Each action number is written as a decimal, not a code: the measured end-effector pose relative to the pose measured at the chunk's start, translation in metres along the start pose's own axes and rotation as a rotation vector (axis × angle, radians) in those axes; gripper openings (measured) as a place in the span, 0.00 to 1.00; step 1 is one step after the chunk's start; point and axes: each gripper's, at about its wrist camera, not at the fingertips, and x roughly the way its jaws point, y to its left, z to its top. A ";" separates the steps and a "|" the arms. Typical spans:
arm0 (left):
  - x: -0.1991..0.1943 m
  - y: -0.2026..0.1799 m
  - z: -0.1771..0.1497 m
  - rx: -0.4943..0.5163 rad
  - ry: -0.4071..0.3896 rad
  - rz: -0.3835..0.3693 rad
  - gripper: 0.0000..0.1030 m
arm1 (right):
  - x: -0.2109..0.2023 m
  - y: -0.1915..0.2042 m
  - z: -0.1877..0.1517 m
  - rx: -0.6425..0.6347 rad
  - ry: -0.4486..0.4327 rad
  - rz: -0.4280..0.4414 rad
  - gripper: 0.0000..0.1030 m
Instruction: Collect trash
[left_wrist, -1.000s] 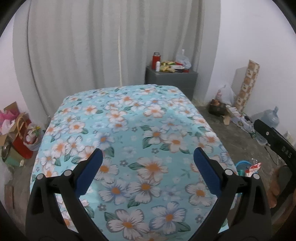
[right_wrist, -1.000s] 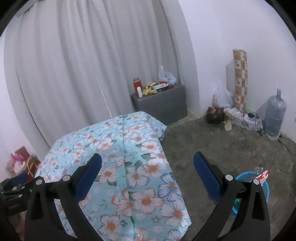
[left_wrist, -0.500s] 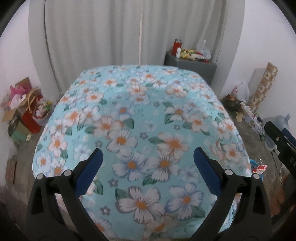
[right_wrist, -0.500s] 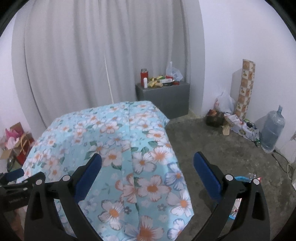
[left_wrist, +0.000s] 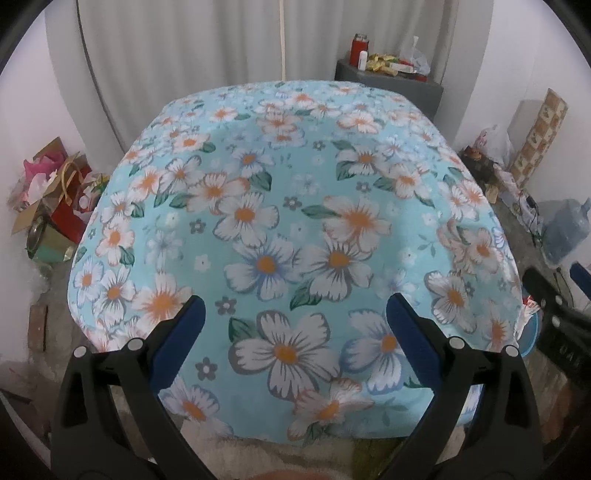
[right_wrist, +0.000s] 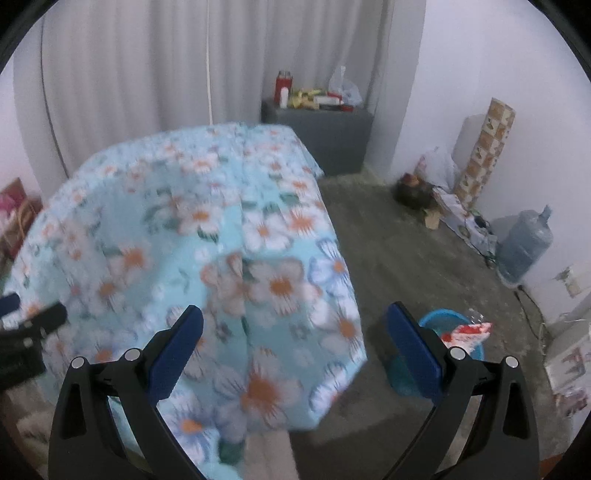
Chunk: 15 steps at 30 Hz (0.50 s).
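Progress: by your two views, the floral-covered table (left_wrist: 295, 221) carries no loose item, so the tabletop part of the job looks finished, or else not begun there. One piece of trash, a red-and-white wrapper (right_wrist: 467, 330), sits at the rim of the blue bucket (right_wrist: 443, 321) on the floor, just beside the table's right corner; whether it lies fully inside cannot be told. What else is left to collect is unclear from here.

Grippers, two:
- Left gripper (left_wrist: 293, 325): fingers spread wide, nothing between them, poised over the near edge of the cloth.
- Right gripper (right_wrist: 295, 339): fingers spread wide, empty, aimed past the table corner toward the floor; this view is blurred.

Floor and surroundings, counted:
- Blue bucket: one.
- Water jug (right_wrist: 524, 247): one, large, against the right wall.
- Patterned roll (right_wrist: 484, 151): one, upright in the corner.
- Grey cabinet (right_wrist: 321, 136): one, behind the table, holding one red canister (right_wrist: 283, 83), one small white bottle, one clear bag and a jumble of packets too small to count.
- Pile of gift bags and boxes (left_wrist: 51, 199): one heap, left of the table; contents uncountable.

Judgement: if anything is left for you, the candidates are the cabinet clutter and the left heap.
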 end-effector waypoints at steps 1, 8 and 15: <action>0.000 0.000 0.000 -0.004 0.005 0.001 0.91 | 0.000 0.000 -0.003 -0.004 0.015 -0.006 0.94; 0.000 -0.001 -0.001 -0.008 0.006 0.005 0.91 | 0.002 -0.008 -0.017 0.013 0.099 -0.013 0.94; 0.000 -0.008 -0.001 0.006 0.019 0.005 0.91 | 0.002 -0.017 -0.028 0.011 0.130 -0.040 0.94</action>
